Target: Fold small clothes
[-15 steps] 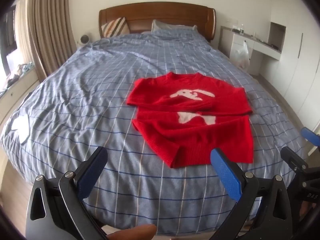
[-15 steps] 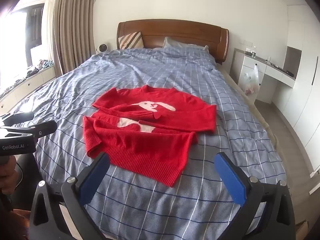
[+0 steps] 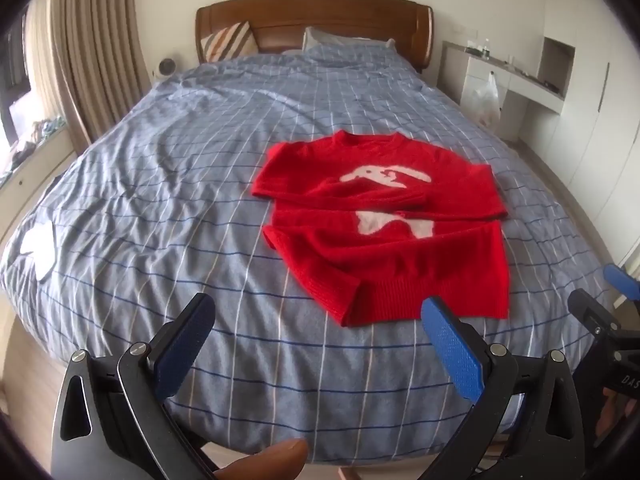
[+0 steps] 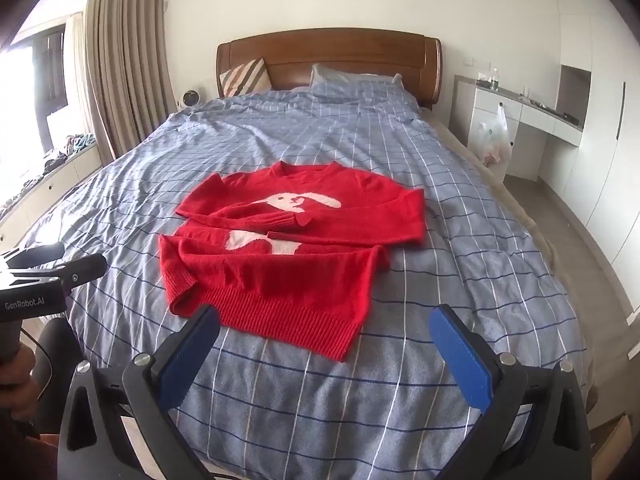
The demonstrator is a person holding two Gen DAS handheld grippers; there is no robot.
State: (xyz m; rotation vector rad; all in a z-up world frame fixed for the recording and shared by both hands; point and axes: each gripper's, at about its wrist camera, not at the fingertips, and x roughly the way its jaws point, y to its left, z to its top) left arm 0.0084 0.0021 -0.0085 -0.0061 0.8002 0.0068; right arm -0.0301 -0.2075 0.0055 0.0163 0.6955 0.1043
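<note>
A red sweater (image 4: 288,256) with a pale rabbit motif is laid flat on the checked blue duvet (image 4: 460,208) of the bed, towards the foot end, with its neckline turned to the wooden headboard (image 4: 328,60) and its ribbed hem nearest the cameras. Both sleeves have been brought across the chest so that the cuffs nearly meet over the motif; by this the garment is narrowed into a rough rectangle, which is judged to be the preparation for folding hem to collar. The lower corner nearest the left hand-held gripper (image 3: 316,340) is seen curled under, and it would probably need to be smoothed before any fold is made.

The left hand-held gripper is held released, its blue pads spread wide with nothing between them, short of the hem and above the duvet. The right hand-held gripper (image 4: 324,340) is likewise released and empty, its jaws framing the hem from the foot of the bed. Both are tilted downwards, seemingly so that the two hem corners can be pinched at once
</note>
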